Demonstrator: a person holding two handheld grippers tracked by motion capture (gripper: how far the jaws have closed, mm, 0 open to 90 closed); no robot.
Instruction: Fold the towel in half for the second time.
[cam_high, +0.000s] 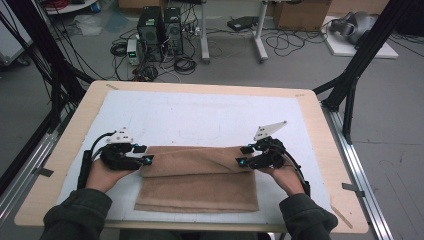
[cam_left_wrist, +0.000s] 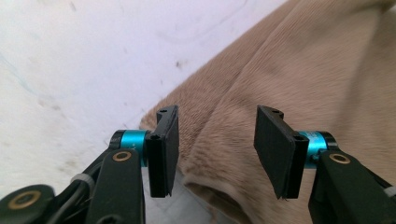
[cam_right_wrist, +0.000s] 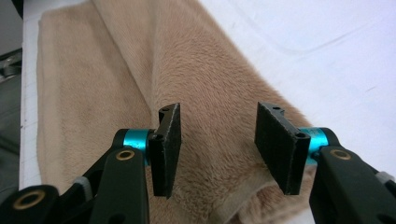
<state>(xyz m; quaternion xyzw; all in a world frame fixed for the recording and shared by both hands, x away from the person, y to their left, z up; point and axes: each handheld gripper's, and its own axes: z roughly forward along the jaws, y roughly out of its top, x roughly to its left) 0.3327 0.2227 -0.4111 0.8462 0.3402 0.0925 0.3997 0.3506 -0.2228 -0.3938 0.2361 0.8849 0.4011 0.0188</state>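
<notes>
The left tongs (cam_high: 145, 159) stand apart, pads clear of the cloth, poised over the left end of the towel (cam_high: 200, 177); the left gripper view shows the folded corner below and between the black pads (cam_left_wrist: 168, 149), nothing pinched. The right tongs (cam_high: 242, 161) are likewise apart at the towel's right end, the plush fold lying under the gap between its pads (cam_right_wrist: 169, 149). The towel is tan, thick-piled and limp, folded over on itself so that an upper flap covers the far part and a lower layer runs out toward the person. It lies on the white mat (cam_high: 200, 115) that covers the counter (cam_high: 320, 130), in the near half, between the two hands. Its long axis runs left to right across the counter, with the fold ridge along the same line. It should be light, soft and not slippery, but it will sag and slide layer on layer, so the surest hold is probably at the end corners, pinching every layer together near the edge.
</notes>
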